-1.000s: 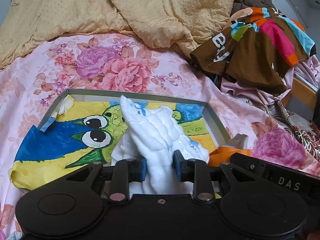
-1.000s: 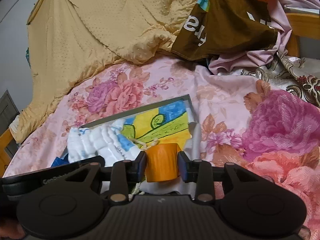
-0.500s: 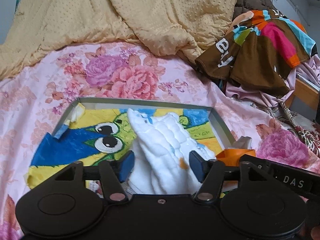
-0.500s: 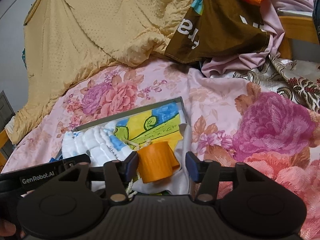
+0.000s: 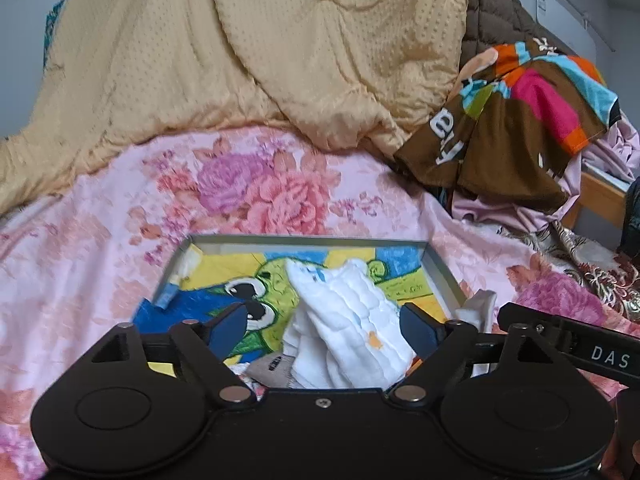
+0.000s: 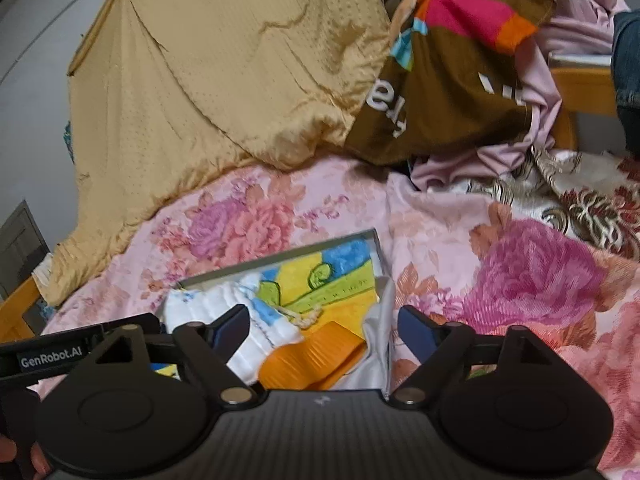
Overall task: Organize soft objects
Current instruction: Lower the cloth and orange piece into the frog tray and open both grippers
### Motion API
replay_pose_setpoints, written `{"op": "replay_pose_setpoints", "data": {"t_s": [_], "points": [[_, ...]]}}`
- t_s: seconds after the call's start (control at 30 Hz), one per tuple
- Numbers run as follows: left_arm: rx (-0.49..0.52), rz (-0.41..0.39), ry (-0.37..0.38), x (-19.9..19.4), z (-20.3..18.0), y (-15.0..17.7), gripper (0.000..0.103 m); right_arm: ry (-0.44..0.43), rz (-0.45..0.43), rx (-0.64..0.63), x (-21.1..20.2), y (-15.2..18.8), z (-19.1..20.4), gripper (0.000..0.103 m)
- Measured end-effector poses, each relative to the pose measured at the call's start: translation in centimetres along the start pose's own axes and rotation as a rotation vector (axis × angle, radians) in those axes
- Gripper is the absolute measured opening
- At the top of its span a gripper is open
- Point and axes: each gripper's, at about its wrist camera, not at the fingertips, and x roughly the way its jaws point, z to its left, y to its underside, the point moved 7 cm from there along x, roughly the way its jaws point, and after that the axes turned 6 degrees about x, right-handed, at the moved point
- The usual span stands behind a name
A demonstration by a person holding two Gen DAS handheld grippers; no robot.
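Observation:
A shallow grey box [image 5: 304, 240] lined with a cartoon frog cloth lies on the flowered bedspread. A white quilted cloth [image 5: 352, 320] rests in it, between my left gripper's [image 5: 326, 330] wide-open fingers, not held. In the right wrist view the box [image 6: 280, 262] holds the white cloth [image 6: 224, 312] and an orange ribbed cloth [image 6: 312, 360]. My right gripper [image 6: 324, 330] is open just above the orange cloth, not gripping it. A pale grey cloth [image 6: 378, 320] drapes over the box's right wall.
A tan dotted quilt [image 5: 240, 60] is heaped at the back. A brown multicoloured shirt [image 5: 512, 120] and lilac fabric [image 6: 540, 120] are piled at the back right. A small grey item [image 5: 272, 368] lies near the white cloth. A wooden bed frame [image 6: 580, 88] shows at far right.
Both grippers have opened: the left let go of the white cloth, the right let go of the orange cloth. Both have drawn back and up from the box.

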Motion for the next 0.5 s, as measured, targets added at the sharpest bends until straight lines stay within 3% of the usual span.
{"op": "replay_pose_setpoints", "data": {"t_s": [0.17, 0.5], "points": [[-0.006, -0.050, -0.025, -3.6, 0.7, -0.5, 0.100, -0.029, -0.051, -0.034, -2.8, -0.3, 1.1, 0.095], [-0.065, -0.098, -0.069, -10.0, 3.1, 1.2, 0.102, -0.070, -0.165, -0.134, -9.2, 1.1, 4.2, 0.103]]}}
